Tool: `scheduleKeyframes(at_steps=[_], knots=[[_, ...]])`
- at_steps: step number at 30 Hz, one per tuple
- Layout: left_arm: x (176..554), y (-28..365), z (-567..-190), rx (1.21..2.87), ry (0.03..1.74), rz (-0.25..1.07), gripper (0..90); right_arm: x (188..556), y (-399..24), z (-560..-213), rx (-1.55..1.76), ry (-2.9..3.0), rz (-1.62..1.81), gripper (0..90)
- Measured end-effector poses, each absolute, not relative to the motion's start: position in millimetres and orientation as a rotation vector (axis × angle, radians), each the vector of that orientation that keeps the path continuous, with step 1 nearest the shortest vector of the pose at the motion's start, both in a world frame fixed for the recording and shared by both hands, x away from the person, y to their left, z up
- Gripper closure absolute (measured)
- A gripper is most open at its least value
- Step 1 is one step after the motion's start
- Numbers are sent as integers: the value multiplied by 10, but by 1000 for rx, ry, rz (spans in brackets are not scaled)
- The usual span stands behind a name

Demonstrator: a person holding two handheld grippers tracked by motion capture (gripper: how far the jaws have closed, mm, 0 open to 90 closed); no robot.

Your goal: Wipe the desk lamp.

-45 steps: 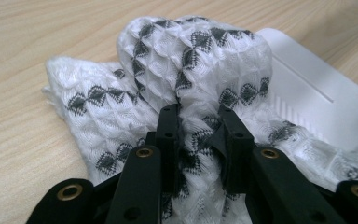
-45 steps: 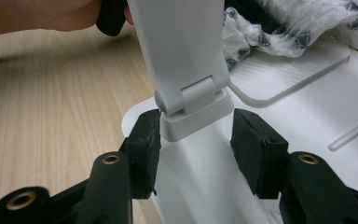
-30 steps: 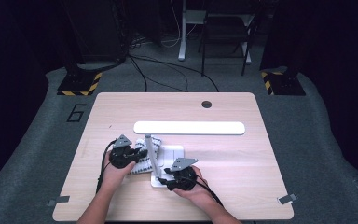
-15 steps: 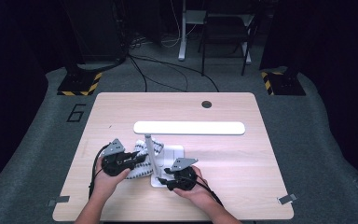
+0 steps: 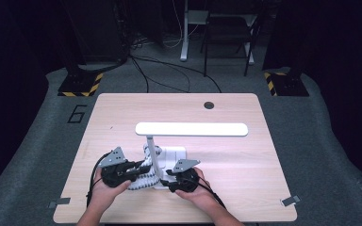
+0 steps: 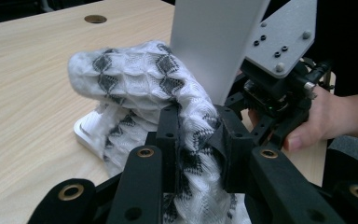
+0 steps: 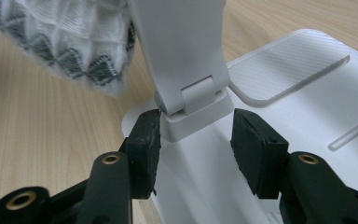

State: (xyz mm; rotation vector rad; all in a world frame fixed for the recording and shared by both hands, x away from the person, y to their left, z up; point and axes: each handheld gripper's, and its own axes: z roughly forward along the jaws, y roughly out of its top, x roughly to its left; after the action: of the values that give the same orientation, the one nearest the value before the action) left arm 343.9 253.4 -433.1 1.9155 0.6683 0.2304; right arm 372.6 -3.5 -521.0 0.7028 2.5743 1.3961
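A white desk lamp stands on the table with its long head (image 5: 191,129) on a thin stem (image 5: 153,157) above a flat base (image 5: 174,153). My left gripper (image 5: 139,168) is shut on a white cloth with black diamonds (image 6: 135,79), bunched between its jaws (image 6: 196,135) against the stem (image 6: 219,42). My right gripper (image 5: 167,181) comes in from the other side. Its jaws (image 7: 193,140) are closed around the hinge block (image 7: 196,102) at the stem's foot. The cloth (image 7: 65,42) hangs at the upper left of the right gripper view.
The lamp base has a ribbed pad (image 7: 289,65) and a groove. A round cable hole (image 5: 209,105) sits at the table's far edge. Dark stands and cables lie on the floor beyond the table. The person's right hand (image 6: 317,121) holds the right gripper (image 6: 275,93).
My left gripper has drawn back toward the near edge of the table with the cloth still in it. The right gripper and the lamp have stayed put.
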Motion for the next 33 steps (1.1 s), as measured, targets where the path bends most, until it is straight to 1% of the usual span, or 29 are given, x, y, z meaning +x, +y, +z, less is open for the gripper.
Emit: scheduleKeyframes(at_steps=[7, 18, 33], knots=[[3437, 2531, -4243, 1901, 643, 242, 734, 3727, -35, -5210, 703, 2574, 1398, 522], [3394, 2512, -3952, 1909, 601, 280, 734, 3726, -37, -5217, 699, 2568, 1406, 522], [3318, 2494, -3658, 1886, 567, 323, 734, 3721, -31, -5223, 705, 2559, 1417, 524]])
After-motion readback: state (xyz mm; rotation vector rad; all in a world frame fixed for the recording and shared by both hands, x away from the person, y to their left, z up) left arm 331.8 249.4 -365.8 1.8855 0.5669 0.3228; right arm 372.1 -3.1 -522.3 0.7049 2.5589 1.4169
